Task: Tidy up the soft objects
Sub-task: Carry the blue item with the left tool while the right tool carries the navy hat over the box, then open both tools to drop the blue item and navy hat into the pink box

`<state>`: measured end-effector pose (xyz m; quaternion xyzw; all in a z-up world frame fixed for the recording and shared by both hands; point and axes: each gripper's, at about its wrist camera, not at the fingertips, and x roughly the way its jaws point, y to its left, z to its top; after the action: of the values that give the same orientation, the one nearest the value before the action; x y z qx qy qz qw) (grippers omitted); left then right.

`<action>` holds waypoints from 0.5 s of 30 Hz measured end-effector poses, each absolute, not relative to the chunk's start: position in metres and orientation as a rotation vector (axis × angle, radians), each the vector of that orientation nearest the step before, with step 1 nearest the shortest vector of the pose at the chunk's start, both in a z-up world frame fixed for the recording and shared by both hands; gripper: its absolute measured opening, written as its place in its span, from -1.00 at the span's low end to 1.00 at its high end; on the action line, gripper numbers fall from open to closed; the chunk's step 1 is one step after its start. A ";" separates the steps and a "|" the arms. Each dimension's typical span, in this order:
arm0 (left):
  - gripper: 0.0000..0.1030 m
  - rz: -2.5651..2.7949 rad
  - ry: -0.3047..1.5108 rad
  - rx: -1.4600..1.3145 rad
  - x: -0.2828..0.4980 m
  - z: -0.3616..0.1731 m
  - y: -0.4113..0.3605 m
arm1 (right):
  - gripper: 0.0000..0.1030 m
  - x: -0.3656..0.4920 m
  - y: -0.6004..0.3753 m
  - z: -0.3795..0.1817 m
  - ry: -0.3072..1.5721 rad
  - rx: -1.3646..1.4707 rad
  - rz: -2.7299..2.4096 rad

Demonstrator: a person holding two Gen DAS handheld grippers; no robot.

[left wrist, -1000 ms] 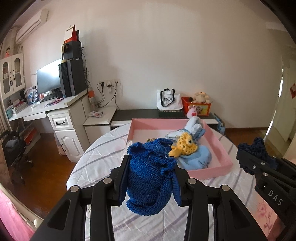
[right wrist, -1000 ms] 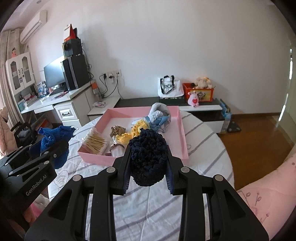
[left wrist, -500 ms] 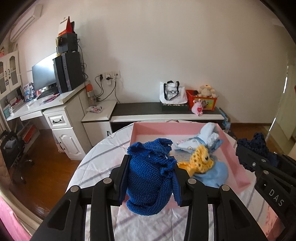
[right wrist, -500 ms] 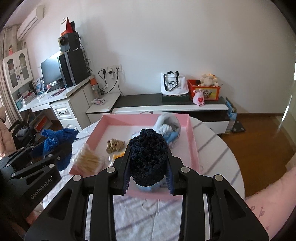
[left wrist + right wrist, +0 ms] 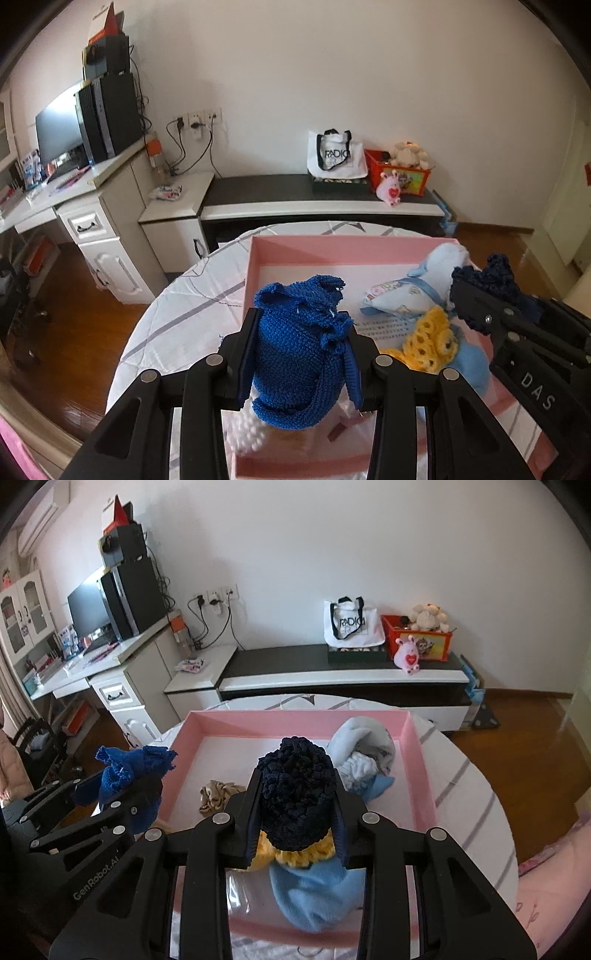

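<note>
Left claw: it was seen clamped on a royal-blue knitted piece, the two fingers pressed against the sides of the fabric, and it was held above the near-left part of the pink tray.
Right claw: it was seen clamped on a navy knitted piece, which bulged out above the fingertips, and it was held above the middle of the tray.
Royal-blue knitted piece: it was carried clear of the tray floor, its ruffled edge upward and a strap loop hanging below on the right side.
Navy knitted piece: it was held in the air over a yellow crocheted item and a light-blue cloth.
Pink tray: it was set on a round bench covered with a white cloth with grey stripes.
Tray contents: a pale-blue bundle of fabric was lain at the far right corner, a small tan scrunched item left of centre, and the yellow item touching the light-blue cloth near the front.
White beaded item: it was glimpsed under the left claw at the tray's near edge; what it was could not be told.
Relation of the claws: they were held side by side, the left one at the tray's left edge, each visible in the other's view.
Background: a low cabinet was seen along the wall, bearing a white tote bag and a red box of plush toys.
</note>
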<state>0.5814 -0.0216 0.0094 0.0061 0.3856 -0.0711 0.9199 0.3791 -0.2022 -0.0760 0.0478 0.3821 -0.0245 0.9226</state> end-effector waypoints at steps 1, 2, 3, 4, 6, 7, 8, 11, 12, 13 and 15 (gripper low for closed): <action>-0.27 -0.146 0.796 0.009 0.591 0.008 -0.019 | -0.39 0.383 -0.200 -0.078 0.793 0.093 -0.047; -0.25 -0.153 0.801 0.007 0.599 0.007 -0.016 | -0.38 0.386 -0.199 -0.080 0.801 0.089 -0.043; -0.24 -0.165 0.810 0.004 0.608 0.005 -0.014 | -0.35 0.390 -0.198 -0.082 0.811 0.084 -0.040; -0.24 -0.180 0.822 -0.003 0.616 0.002 -0.011 | -0.34 0.392 -0.198 -0.084 0.817 0.081 -0.040; -0.18 -0.192 0.826 -0.008 0.630 0.000 -0.007 | -0.28 0.396 -0.199 -0.087 0.825 0.078 -0.037; -0.12 -0.186 0.826 -0.003 0.636 -0.001 -0.004 | -0.13 0.398 -0.199 -0.087 0.827 0.084 -0.030; 0.10 -0.179 0.825 0.002 0.641 -0.002 -0.003 | -0.05 0.399 -0.200 -0.088 0.827 0.093 -0.023; 0.43 -0.156 0.807 -0.001 0.633 -0.008 0.001 | 0.16 0.396 -0.201 -0.085 0.804 0.085 -0.040; 0.52 -0.148 0.806 -0.007 0.632 -0.009 0.002 | 0.25 0.395 -0.202 -0.084 0.799 0.078 -0.049; 0.57 -0.141 0.805 -0.016 0.631 -0.011 0.005 | 0.39 0.394 -0.203 -0.083 0.795 0.076 -0.057; 0.72 -0.130 0.800 -0.029 0.631 -0.012 0.010 | 0.58 0.392 -0.206 -0.081 0.787 0.082 -0.074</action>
<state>0.6310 0.0097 -0.0121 -0.0143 0.3892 -0.0633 0.9189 0.3921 -0.2061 -0.0812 0.0400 0.3832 -0.0358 0.9221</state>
